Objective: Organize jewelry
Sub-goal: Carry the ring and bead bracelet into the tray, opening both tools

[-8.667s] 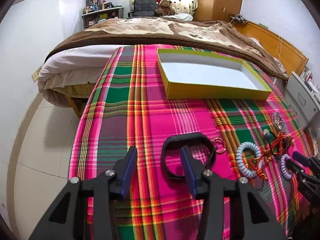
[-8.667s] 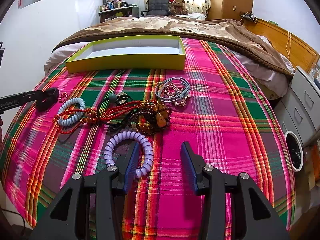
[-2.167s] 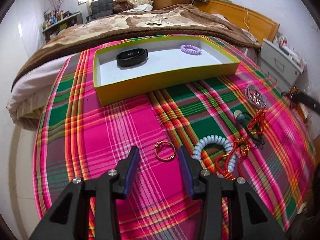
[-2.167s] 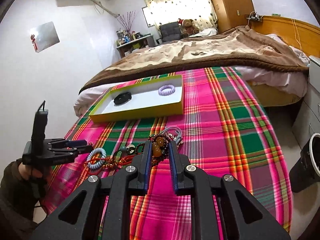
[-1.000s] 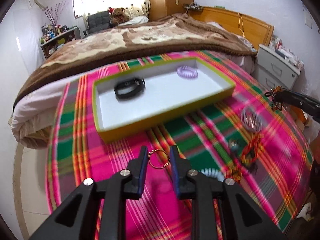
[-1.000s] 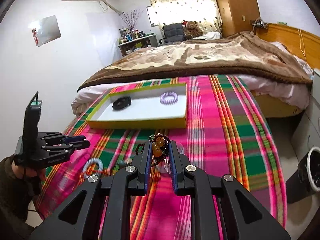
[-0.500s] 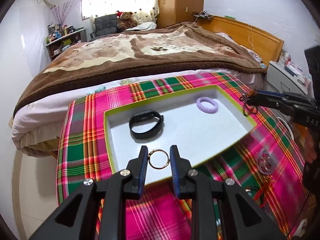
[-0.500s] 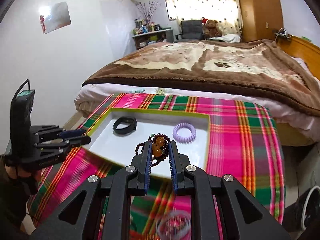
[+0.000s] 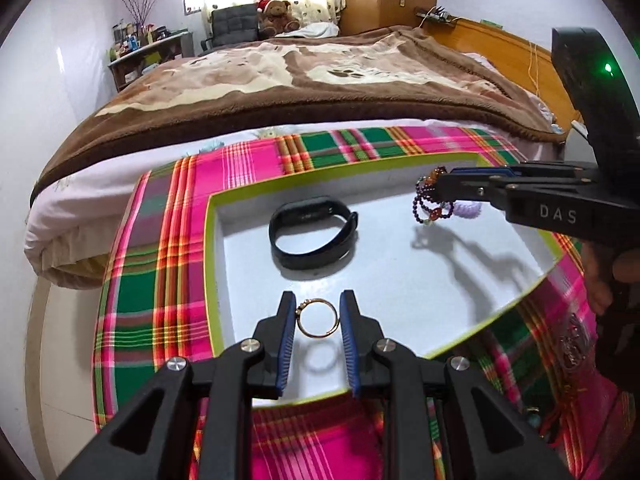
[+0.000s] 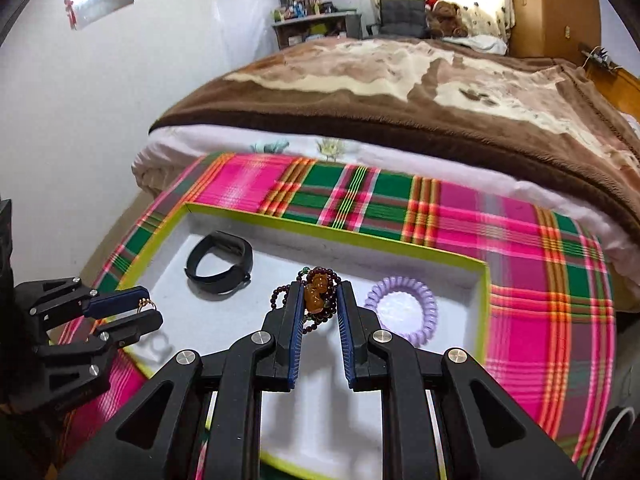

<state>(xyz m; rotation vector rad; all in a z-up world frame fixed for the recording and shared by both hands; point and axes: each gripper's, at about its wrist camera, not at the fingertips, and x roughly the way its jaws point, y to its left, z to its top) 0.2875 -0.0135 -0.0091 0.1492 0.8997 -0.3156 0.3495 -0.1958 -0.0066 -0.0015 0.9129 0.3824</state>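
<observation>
**Gold ring and dark beads held over the tray**

Gold caught between blue pads: my left claw was clenched on the thin ring, which hung in the air just inside the near wall of the yellow-rimmed tray; its shadow lay on the white floor beneath; my right claw gripped the beaded bracelet, an amber charm pinched between the pads and loops of dark purple beads spilling out to either side; from the left wrist view that claw reached in from the right, beads dangling above the tray floor and casting a long shadow; the black wristband lay on its edge inside the tray toward the far left corner; the lilac coil hair tie lay flat near the right wall, just beside the hanging beads; the tray sat on a pink and green plaid cloth spread over the bed; a brown blanket covered the bed beyond it.
</observation>
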